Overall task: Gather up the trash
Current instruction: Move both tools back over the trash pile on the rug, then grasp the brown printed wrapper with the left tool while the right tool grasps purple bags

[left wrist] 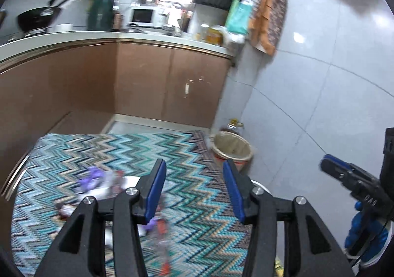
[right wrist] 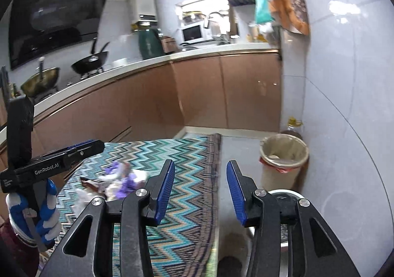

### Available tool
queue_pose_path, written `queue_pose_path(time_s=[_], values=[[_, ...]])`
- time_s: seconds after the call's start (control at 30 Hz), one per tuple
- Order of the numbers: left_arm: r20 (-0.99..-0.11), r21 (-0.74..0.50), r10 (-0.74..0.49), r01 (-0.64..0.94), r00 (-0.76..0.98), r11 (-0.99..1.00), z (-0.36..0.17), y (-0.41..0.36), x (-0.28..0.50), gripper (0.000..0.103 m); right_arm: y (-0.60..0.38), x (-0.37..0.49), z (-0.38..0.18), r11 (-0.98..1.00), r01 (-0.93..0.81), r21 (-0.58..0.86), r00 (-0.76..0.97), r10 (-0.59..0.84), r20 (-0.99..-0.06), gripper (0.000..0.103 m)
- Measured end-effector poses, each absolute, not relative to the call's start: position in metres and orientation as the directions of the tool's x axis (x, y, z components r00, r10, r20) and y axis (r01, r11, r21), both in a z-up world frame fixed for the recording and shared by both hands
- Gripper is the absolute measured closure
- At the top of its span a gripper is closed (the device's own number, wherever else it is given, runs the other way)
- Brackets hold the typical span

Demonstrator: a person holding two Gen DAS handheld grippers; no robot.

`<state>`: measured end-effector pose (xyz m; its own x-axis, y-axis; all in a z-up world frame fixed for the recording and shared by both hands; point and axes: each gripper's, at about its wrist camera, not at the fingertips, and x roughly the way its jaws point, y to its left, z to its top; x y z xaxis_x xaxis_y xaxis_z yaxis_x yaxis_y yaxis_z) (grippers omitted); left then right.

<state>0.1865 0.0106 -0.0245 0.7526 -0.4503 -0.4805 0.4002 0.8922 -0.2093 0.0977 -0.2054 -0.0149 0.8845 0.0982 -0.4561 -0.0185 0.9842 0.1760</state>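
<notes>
A heap of crumpled wrappers and purple-and-white trash (left wrist: 98, 183) lies on the zigzag rug (left wrist: 192, 153), blurred. It also shows in the right wrist view (right wrist: 118, 178). My left gripper (left wrist: 194, 166) is open and empty above the rug, with the trash to its lower left. My right gripper (right wrist: 200, 166) is open and empty over the rug's right edge. A round beige trash bin (left wrist: 231, 148) with a red bag liner stands on the floor by the wall; it shows in the right wrist view too (right wrist: 283, 161).
Brown kitchen cabinets (left wrist: 147, 84) line the back and left, with a cluttered counter above. A tiled wall (left wrist: 320, 92) is on the right. A white bowl (right wrist: 285, 198) sits on the floor below the right gripper. A bottle (right wrist: 294, 126) stands behind the bin.
</notes>
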Motion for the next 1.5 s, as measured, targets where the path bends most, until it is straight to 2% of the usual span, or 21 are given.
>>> queue_pose_path(time_s=[0.2,0.47,0.83,1.27,1.33,1.43,1.5], values=[[-0.494,-0.221,-0.344,0.267,0.799,0.938,-0.039,0.099,0.19,0.057,-0.166,0.102,-0.012,0.983,-0.088,0.161,0.873,0.154,-0.462,0.06],[-0.539,-0.261,-0.264,0.139,0.8,0.955,-0.069,0.173,0.206,0.057,-0.124,0.125,-0.035,0.969,-0.174,0.178,0.821,0.242,-0.518,0.06],[-0.662,-0.379,-0.318,0.063,0.679,0.923,-0.136,0.198,0.255,0.057,-0.055,0.186,-0.095,0.921,-0.341,0.188,0.661,0.378,-0.649,0.06],[-0.746,-0.434,-0.372,0.021,0.552,0.901,-0.189,0.192,0.294,0.057,0.007,0.24,-0.146,0.878,-0.473,0.075,0.534,0.353,-0.768,0.06],[-0.747,-0.44,-0.381,0.024,0.544,0.898,-0.192,0.191,0.296,0.057,0.011,0.247,-0.152,0.876,-0.478,0.061,0.526,0.341,-0.779,0.062],[-0.749,-0.438,-0.38,0.026,0.543,0.899,-0.194,0.19,0.298,0.058,0.014,0.257,-0.159,0.875,-0.481,0.049,0.514,0.327,-0.793,0.071],[-0.749,-0.433,-0.379,0.031,0.543,0.901,-0.194,0.19,0.298,0.068,0.014,0.26,-0.164,0.876,-0.48,0.044,0.504,0.317,-0.804,0.081]])
